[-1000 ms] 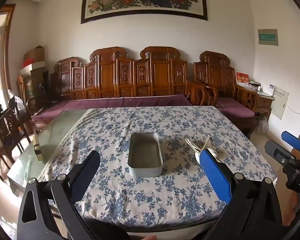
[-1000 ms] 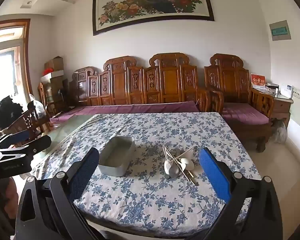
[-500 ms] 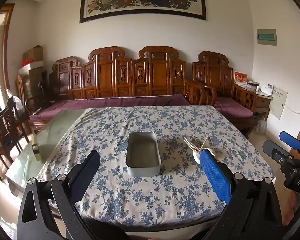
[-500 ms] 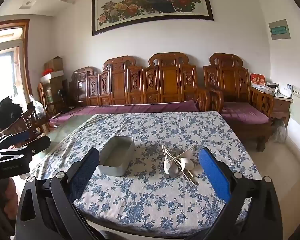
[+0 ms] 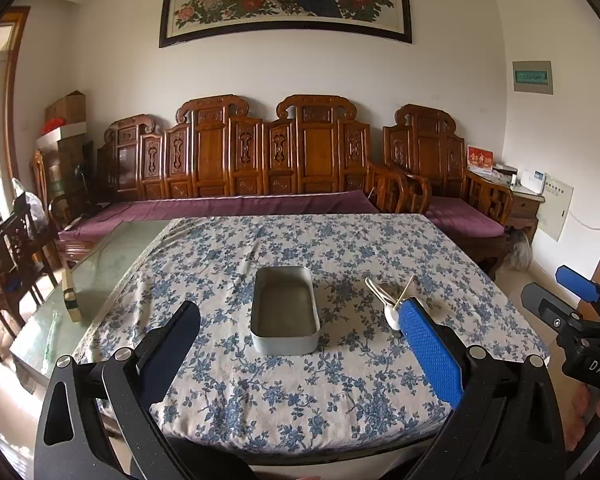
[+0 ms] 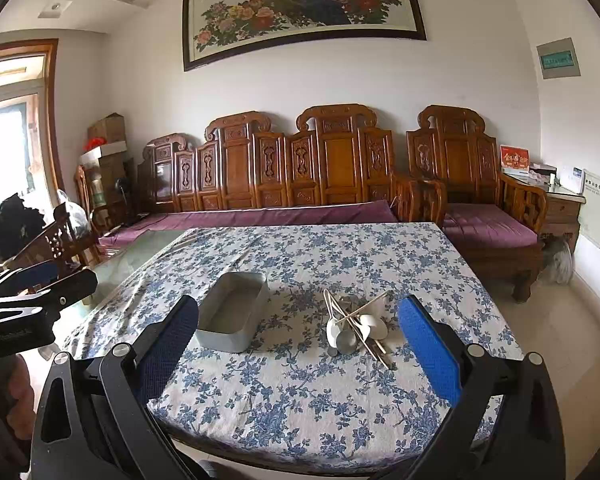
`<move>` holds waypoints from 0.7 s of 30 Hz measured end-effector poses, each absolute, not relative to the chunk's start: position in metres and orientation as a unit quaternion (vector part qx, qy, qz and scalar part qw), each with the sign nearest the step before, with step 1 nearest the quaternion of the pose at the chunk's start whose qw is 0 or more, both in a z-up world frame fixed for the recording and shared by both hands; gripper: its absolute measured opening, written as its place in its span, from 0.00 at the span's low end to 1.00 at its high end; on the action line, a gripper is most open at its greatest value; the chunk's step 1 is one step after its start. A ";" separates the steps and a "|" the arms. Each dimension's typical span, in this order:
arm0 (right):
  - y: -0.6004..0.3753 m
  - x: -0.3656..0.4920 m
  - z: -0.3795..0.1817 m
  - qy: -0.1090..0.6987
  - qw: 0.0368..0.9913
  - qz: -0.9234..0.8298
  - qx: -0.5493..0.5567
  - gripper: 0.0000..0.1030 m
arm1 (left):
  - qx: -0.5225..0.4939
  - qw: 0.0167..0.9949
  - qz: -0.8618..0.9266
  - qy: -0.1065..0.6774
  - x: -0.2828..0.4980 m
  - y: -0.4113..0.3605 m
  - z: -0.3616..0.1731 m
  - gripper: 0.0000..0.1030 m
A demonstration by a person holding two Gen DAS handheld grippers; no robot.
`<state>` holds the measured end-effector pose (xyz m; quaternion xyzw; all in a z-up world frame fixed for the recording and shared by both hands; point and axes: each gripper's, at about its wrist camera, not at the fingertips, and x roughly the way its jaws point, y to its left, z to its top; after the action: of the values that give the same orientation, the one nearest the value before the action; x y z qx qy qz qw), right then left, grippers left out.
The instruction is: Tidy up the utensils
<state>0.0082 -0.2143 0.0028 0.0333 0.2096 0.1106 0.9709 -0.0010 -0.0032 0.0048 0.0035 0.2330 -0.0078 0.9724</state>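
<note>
Both tongs [image 6: 298, 334] gape before piled utensils [image 6: 356, 330].

Black claw [image 5: 300, 344] frames, blue pads [image 5: 428, 350], silver screws.

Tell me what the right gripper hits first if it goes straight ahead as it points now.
Probably the utensil pile: it lies between the open fingers of the right gripper, ahead on the tablecloth. The tin sits left of that line. Depth is unclear.
</note>
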 end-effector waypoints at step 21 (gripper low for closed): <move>-0.214 0.008 0.004 0.209 0.971 0.110 0.034 0.98 | 0.001 0.973 -0.012 0.230 -0.001 -0.003 0.011 0.94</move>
<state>0.0083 -0.2144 0.0043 0.0337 0.2089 0.1104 0.9711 -0.0010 -0.0031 0.0108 0.0012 0.2304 -0.0119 0.9730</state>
